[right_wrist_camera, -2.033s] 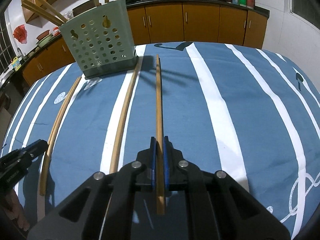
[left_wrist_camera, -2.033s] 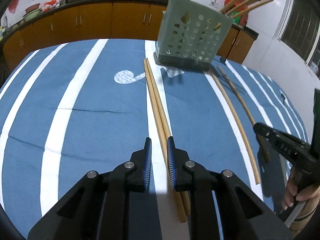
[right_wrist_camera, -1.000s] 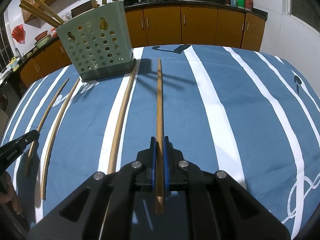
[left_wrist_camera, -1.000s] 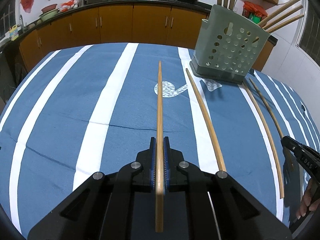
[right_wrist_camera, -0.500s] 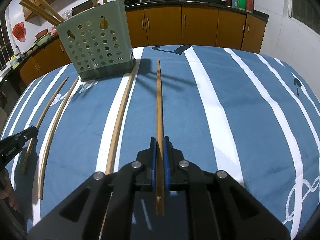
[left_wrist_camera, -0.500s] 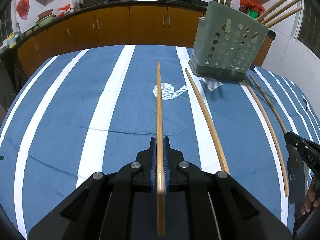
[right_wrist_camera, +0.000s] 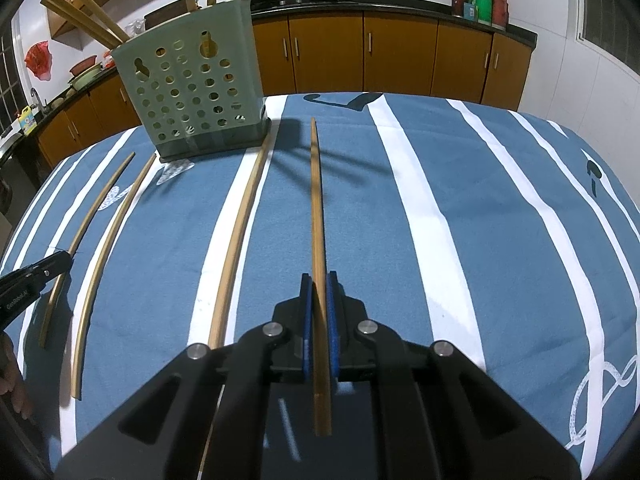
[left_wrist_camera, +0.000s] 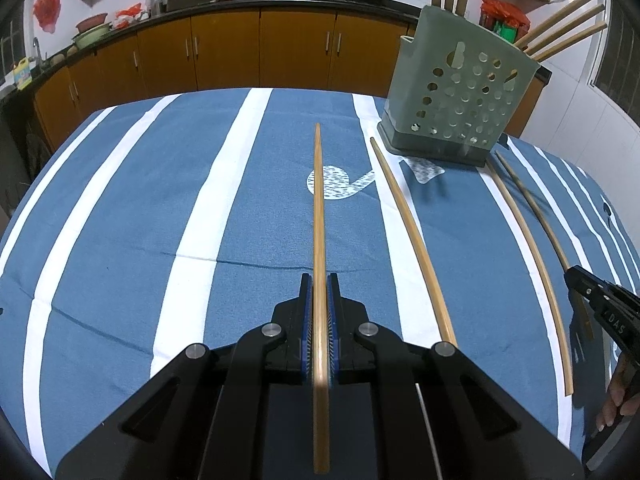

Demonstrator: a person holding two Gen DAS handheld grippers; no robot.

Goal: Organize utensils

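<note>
Since two seconds ago the left tool has closed on a chopstick that then lay flat beneath its open jaws; both tools have stayed clamped over the last half second. It points level along the striped worktop. The right tool likewise pinches its own chopstick, aimed just right of the green holder. Three loose chopsticks lie on the cloth: one between the tools, two nearer the right tool.
</note>
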